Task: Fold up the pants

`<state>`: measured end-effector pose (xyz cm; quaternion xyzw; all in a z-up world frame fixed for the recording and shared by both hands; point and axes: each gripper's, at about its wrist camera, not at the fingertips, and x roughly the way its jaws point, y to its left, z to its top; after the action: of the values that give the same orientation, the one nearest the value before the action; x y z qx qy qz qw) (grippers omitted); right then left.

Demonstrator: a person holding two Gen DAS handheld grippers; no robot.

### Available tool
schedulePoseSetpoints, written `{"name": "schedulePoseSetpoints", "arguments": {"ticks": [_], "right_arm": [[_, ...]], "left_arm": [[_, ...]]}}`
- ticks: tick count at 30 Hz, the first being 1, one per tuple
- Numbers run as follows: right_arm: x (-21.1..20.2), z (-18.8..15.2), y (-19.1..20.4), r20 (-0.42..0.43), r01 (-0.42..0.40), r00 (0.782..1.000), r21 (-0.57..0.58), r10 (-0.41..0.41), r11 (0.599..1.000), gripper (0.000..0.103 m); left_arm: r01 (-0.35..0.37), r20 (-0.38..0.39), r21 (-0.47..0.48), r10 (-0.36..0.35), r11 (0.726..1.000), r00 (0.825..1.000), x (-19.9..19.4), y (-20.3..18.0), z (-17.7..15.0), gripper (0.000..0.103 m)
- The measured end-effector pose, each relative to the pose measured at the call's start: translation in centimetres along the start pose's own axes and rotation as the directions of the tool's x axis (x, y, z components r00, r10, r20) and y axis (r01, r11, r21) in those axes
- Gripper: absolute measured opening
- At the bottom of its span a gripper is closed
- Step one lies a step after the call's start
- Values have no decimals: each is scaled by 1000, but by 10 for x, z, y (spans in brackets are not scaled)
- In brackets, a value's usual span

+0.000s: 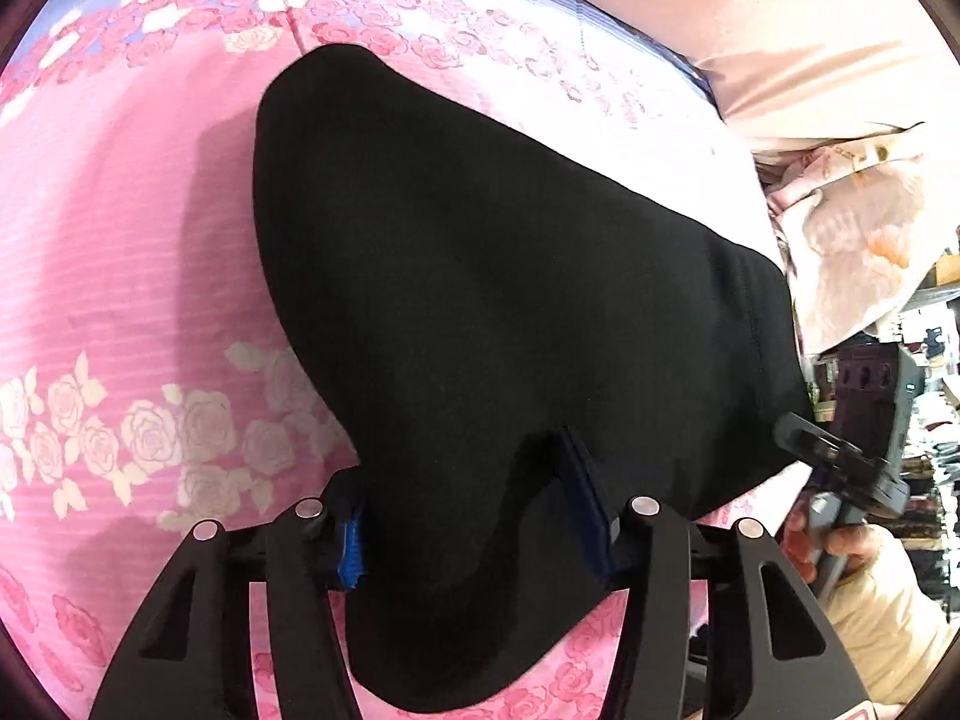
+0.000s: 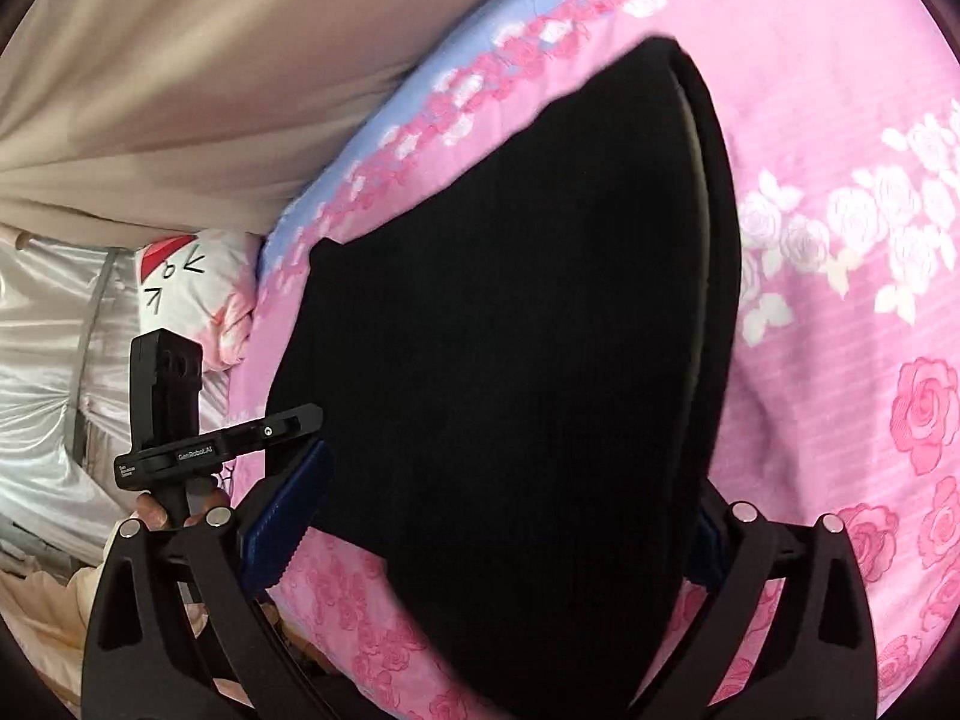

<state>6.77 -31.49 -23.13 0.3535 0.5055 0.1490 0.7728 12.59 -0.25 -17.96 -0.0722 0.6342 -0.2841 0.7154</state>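
The black pants (image 1: 510, 312) lie doubled on the pink bedsheet (image 1: 120, 252), stretching ahead of both tools. The left gripper (image 1: 468, 516) and right gripper (image 2: 498, 516) each straddle the near edge, jaws spread, not clamped. Judging from this, a fold is starting; next both must close on that edge.

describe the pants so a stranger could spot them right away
A pink rose-print bedsheet fills most of both views. Lying on it, between the two grippers, are the pants, a flat folded slab of cloth. They are plain black, the only dark, unpatterned thing on the bed.
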Motion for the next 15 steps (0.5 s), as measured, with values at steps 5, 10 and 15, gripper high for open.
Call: {"name": "schedulePoseSetpoints", "arguments": {"ticks": [5,10,15], "right_arm": [[-6,-1,-33,29,-30,999,132,26,991,82],[-11,-3,-37,32,-39,999,149,34,988,40],[-31,0,-15,38,-99,995,132,95,986,38]], "left_arm": [[34,-1,-141,-34,989,999,11,23,3,70],[0,7,-83,1,997,1000,11,8,-1,40],[34,14,-77,-33,996,999,-16,9,-5,19]]}}
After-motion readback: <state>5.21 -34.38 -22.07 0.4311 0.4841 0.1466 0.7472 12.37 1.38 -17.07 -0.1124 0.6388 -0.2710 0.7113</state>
